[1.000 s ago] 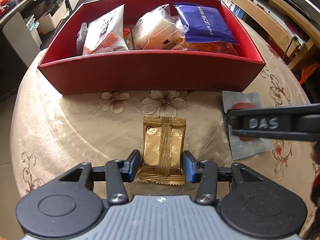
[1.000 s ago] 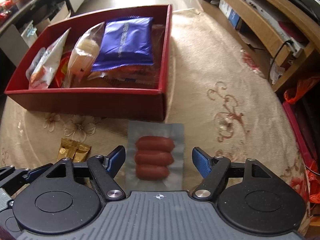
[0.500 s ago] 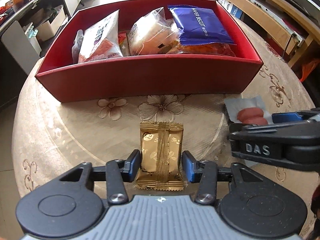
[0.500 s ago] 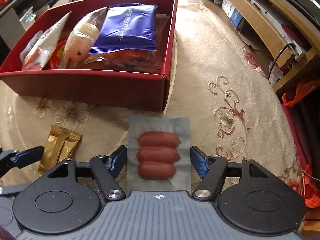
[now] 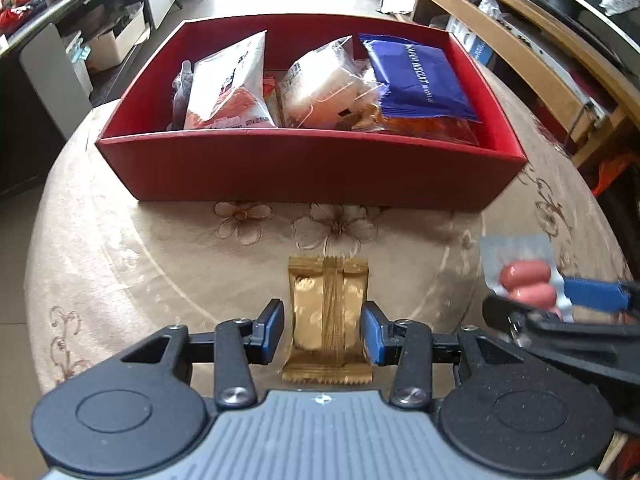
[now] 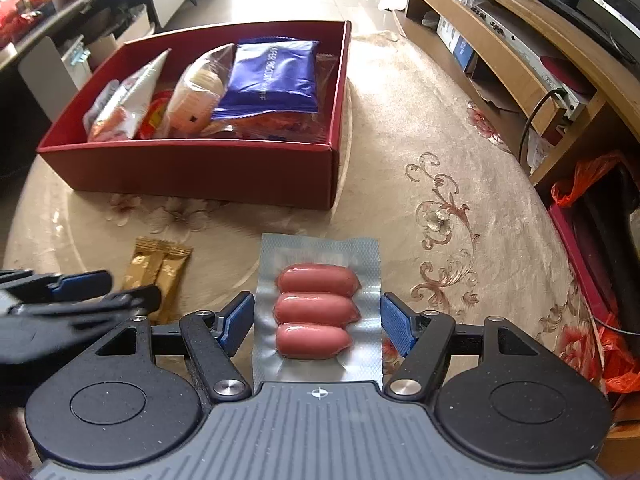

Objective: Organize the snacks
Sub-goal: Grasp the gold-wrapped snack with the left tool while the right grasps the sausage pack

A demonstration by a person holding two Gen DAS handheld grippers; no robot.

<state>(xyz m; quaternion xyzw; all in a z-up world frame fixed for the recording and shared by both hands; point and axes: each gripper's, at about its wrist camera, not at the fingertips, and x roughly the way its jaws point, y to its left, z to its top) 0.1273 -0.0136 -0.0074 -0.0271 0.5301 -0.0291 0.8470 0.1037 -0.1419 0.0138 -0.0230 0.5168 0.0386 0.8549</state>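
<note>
lengthwise, gold packet [image 5: 326, 316] between left tool [image 5: 323, 330] tips, toward red box [image 5: 312, 168]

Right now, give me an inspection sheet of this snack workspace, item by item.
Surface: round table under a beige floral cloth.
Job's things: red box holds a blue wafer biscuit pack, a clear bag of pale snacks and a white pouch; gold packet and vacuum-packed sausages lie on the cloth outside it.
Clutter: nothing seen on the table.
Grippers: left gripper open, straddling the gold packet; right gripper open, straddling the sausages.
Cables: black cable by the wooden shelving.
Surroundings: wooden shelving, orange plastic bag, tiled floor.
</note>
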